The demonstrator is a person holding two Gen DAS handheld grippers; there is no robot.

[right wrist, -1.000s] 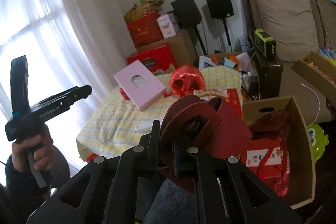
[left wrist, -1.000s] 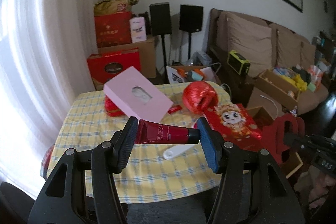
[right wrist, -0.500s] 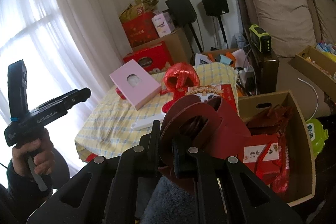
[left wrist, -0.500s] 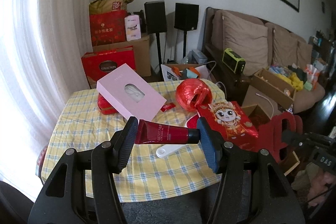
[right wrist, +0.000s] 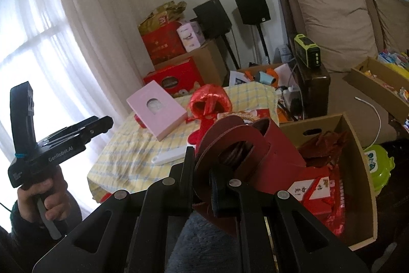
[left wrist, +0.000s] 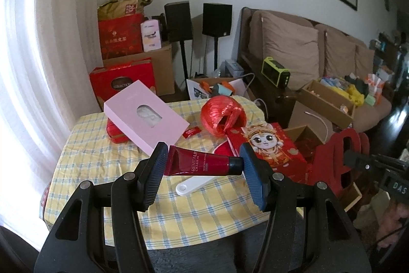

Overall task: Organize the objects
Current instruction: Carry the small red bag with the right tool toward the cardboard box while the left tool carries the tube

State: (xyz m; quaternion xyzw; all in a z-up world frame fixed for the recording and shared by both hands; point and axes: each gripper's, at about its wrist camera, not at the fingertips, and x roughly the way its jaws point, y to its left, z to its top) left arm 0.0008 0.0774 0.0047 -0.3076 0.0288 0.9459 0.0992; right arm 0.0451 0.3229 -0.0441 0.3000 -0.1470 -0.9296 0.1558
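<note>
Cream tube [left wrist: 202,163], dark red with a black cap, lies crosswise between the pads of the left tool [left wrist: 203,161]: crimped end against the left pad, cap against the right pad, clamped end to end. It is held in the air above the near part of the table [left wrist: 107,170], which has a yellow checked cloth. White lettering runs along the tube; only part is readable.

Right tool [right wrist: 202,177] has its jaws nearly together, pinching the rim of a dark red bag [right wrist: 245,145] with round looped handles. The bag hangs over a cardboard box [right wrist: 358,145] of red packets, beside the table. The pinch point is crowded and the bag's lower part is hidden behind the tool's frame.

On the table: a pink box [left wrist: 145,115] with a window, tilted on a red tin [left wrist: 115,133]; a red ribbon ball [left wrist: 222,115]; a red cartoon-print packet [left wrist: 265,142]; a white flat piece [left wrist: 194,183], partly hidden by the tube.

In the right wrist view, a hand [right wrist: 43,198] grips the left tool's handle at the frame's left edge; the tube is not visible there.
</note>
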